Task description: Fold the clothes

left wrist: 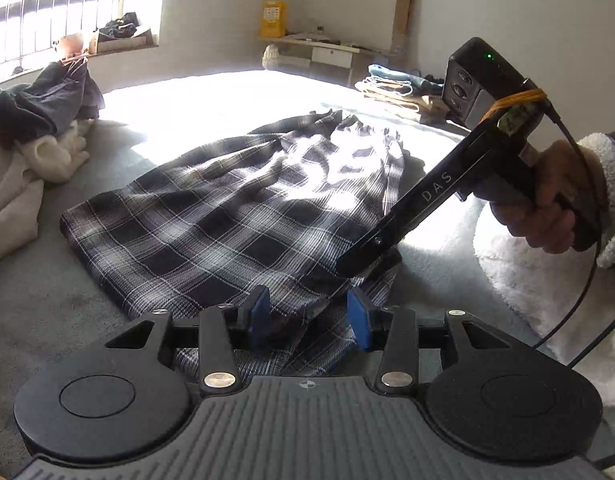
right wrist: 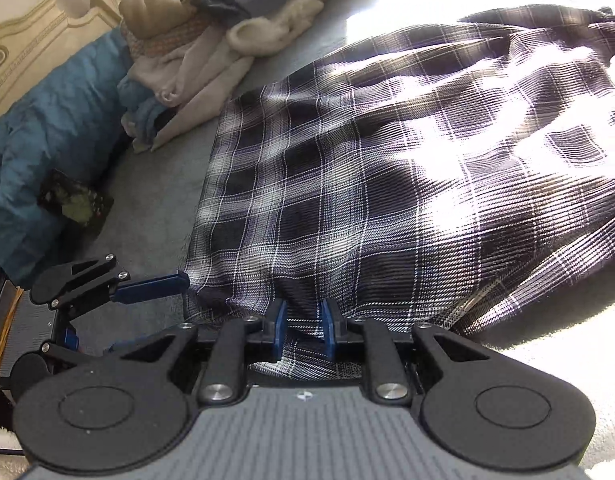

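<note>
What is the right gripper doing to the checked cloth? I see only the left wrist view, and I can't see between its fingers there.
Observer: In the right wrist view, the right gripper is shut on a bunched fold of the plaid cloth.
Visitor: Is anything beside the cloth that I'm missing?
Observer: Yes, a rumpled blue quilt lies off to the cloth's left.
Visitor: Is anything on the quilt?
Observer: A small dark packet rests at its edge.

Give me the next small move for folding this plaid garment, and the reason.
Probably lift the left tongs clear and re-grip farther along the near edge. Their jaws stand open with the plaid garment loose between them, while the right tongs pinch a bunched fold of that edge, so only one side is held.
</note>
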`<state>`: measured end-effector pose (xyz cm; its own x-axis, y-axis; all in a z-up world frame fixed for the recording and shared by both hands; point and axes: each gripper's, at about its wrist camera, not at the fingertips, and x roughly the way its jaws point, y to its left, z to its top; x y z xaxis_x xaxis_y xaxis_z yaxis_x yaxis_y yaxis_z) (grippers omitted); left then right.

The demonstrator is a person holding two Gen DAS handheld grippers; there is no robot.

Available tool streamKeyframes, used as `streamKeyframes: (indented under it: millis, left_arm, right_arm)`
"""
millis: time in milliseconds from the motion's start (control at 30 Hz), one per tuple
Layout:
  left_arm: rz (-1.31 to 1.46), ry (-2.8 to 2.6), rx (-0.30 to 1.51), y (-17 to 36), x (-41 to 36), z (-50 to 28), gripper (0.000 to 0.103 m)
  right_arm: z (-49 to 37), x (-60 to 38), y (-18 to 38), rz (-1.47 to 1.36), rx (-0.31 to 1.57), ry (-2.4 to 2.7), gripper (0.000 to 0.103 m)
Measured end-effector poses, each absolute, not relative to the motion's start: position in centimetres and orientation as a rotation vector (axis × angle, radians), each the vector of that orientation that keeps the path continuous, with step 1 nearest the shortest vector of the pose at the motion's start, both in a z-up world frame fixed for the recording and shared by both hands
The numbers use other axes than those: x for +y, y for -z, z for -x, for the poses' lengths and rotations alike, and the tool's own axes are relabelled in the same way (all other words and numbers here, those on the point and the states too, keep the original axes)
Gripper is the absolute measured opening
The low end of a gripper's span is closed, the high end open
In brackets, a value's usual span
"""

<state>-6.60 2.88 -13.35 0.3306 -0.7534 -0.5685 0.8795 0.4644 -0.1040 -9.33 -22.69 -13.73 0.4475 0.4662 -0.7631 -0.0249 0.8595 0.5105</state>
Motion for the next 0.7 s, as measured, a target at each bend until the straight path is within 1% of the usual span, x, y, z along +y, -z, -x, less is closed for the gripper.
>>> streamKeyframes:
  millis: [100,267,400,567,600,667,700]
  left_arm:
    - [-0.292,1.068,0.601,14.1,1.2,6.1,0.046]
    - [-0.418,1.057,0.615,15.9,-0.7,6.4,0.046]
    - [-0.369,1.060,0.626,15.7,-0.4,6.3,0.046]
    - [-0.291,1.047,0.633,15.3,-0.2,5.3,0.046]
    - [-0.274,1.047,0.636,15.3,-0.1,5.1,0.046]
    - [-0.260,1.047,0.633,15.3,-0.5,4.8,0.046]
    - [-0.256,1.047,0.631,15.4,-0.8,4.7,0.046]
  right_arm:
    - [9.1,-23.3,14.0,-0.521,1.075,-0.308,0.021]
    - [8.8,-23.1,14.9,-0.497,1.124,-0.291,0.021]
    - [8.8,-23.4,15.5,-0.518,1.146,-0.279,0.021]
    - [10.3,-26.6,14.6,-0.742,1.100,-0.221,0.022]
    - [10.9,-27.4,14.6,-0.783,1.100,-0.195,0.023]
    - [12.1,-28.6,14.8,-0.851,1.114,-0.142,0.028]
    - [12.7,-29.1,15.1,-0.877,1.128,-0.114,0.028]
